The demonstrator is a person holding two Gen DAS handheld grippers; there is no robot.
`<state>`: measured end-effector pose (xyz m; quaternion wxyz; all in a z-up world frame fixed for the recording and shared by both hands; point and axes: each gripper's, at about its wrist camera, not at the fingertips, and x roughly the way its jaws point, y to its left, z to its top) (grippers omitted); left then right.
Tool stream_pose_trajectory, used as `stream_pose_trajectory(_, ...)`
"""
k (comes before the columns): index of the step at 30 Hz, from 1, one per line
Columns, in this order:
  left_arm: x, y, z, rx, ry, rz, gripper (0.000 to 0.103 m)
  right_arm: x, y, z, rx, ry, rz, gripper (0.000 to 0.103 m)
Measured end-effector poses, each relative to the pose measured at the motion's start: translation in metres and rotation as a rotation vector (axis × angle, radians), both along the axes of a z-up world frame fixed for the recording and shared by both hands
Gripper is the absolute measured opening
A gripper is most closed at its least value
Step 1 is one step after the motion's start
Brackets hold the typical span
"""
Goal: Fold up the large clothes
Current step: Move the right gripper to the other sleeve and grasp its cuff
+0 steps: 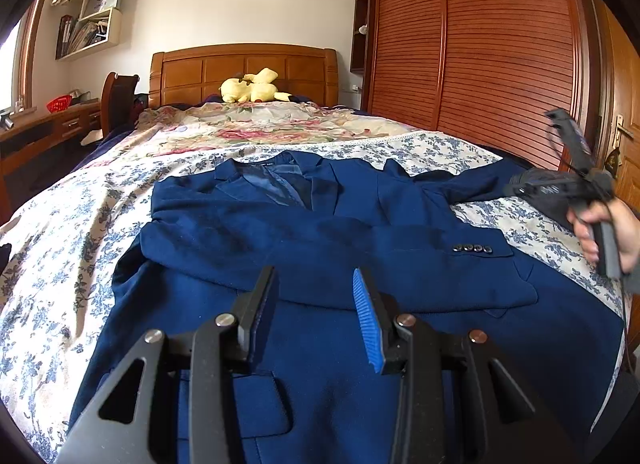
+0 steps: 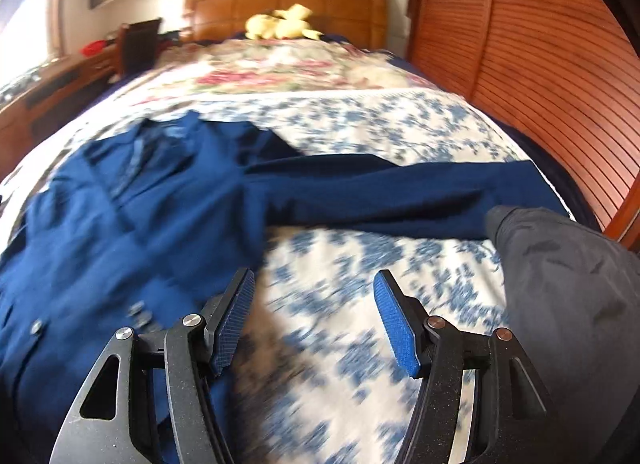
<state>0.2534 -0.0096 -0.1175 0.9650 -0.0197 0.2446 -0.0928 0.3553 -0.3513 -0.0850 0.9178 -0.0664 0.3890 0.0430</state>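
A navy blazer (image 1: 320, 232) is laid face up on the bed (image 1: 80, 223), collar toward the wooden headboard (image 1: 244, 71). One sleeve (image 1: 360, 240) is seen folded across the chest, its cuff buttons (image 1: 472, 249) showing near the middle. The other sleeve (image 2: 400, 191) is left stretched out sideways over the floral sheet, not yet folded. The hem half is still flat, so the task is judged early: one sleeve in, the second sleeve and the body folds left.

Left tool (image 1: 316, 316) is held over the lower blazer, jaws partly apart, nothing clamped between the pads. Right tool (image 2: 314, 320) is seen over bare sheet just beside the blazer edge, jaws apart and empty; that view is motion-blurred. The right hand (image 1: 604, 236) is visible gripping its handle in the left view.

Blazer fabric looks matte, fairly thick woven, with stiff lapels and flap pockets. Sheet is thin cotton with a blue flower print. Tool pads are blue ribbed rubber. A yellow plush toy (image 1: 252, 89) sits by the headboard.
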Motion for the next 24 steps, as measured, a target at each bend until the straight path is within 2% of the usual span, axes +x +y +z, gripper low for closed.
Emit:
stream_pose_trajectory(8,0.001,-0.003,0.0,0.004,0.003,-0.006,0.037,0.069,-0.033,-0.023,0.059,0.075,-0.128,0.064)
stream_pose_trajectory(14,0.0,-0.003,-0.002,0.001,0.009,-0.019,0.037,0.094,-0.041,-0.031,0.078,0.074,-0.181,0.065)
stream_pose_trajectory(20,0.003,-0.001,-0.003,-0.007,0.019,-0.024,0.037,0.119,-0.055,-0.048,0.134,0.139,-0.256,0.069)
stream_pose_trajectory(24,0.004,-0.001,-0.004,-0.004,0.027,-0.025,0.037,0.126,-0.073,-0.063,0.172,0.194,-0.35,0.072)
